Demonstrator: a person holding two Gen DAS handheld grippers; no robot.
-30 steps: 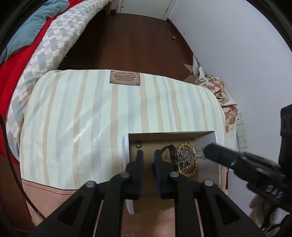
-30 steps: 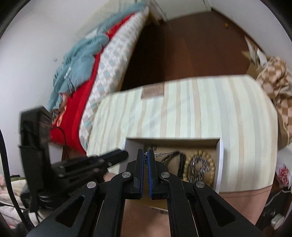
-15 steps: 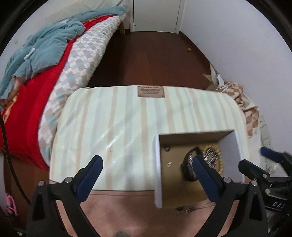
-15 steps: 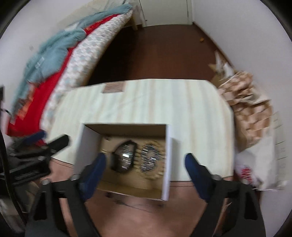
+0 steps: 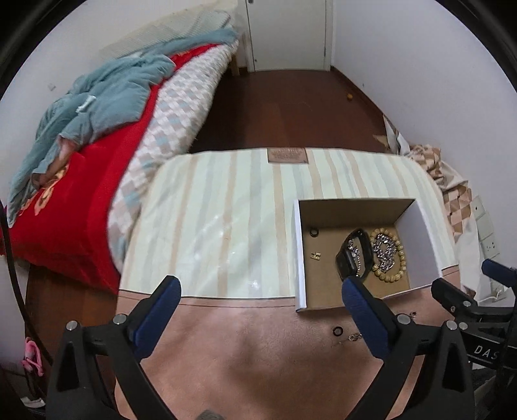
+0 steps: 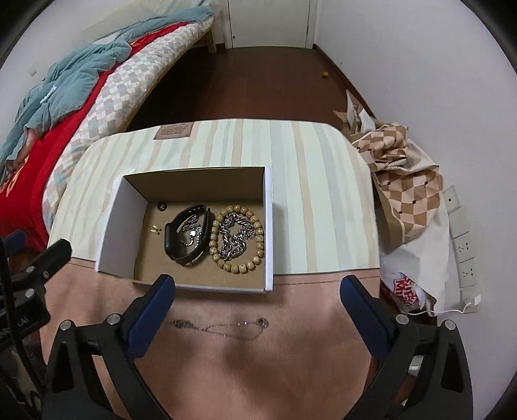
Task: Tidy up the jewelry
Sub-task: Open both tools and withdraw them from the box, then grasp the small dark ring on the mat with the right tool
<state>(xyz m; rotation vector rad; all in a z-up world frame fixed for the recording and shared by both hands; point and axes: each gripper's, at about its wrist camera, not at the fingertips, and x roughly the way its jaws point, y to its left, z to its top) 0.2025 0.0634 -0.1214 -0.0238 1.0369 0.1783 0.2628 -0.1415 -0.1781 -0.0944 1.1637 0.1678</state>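
Observation:
An open cardboard box (image 6: 268,226) (image 5: 299,252) sits on the striped cloth. Inside lie a black band watch (image 6: 181,236) (image 5: 350,258), a wooden bead bracelet (image 6: 255,255) (image 5: 400,255) around a silver chain (image 6: 234,237), a small black ring (image 6: 161,205) (image 5: 313,231) and gold earrings (image 6: 156,229) (image 5: 315,256). A thin necklace (image 6: 223,328) lies on the brown cloth before the box. A black ring (image 5: 337,330) lies there too. My right gripper (image 6: 257,310) is open above the necklace. My left gripper (image 5: 258,310) is open, left of the box's front corner.
A red and checked bed (image 5: 97,181) stands to the left. A checked cloth and bags (image 6: 404,181) lie at the right by the wall sockets (image 6: 465,245). Dark wooden floor (image 6: 258,84) lies beyond the table, with a white door (image 6: 268,22) at the back.
Both grippers have opened wide and drawn back and up from the box. The watch and other pieces now lie in the box, free of the fingers.

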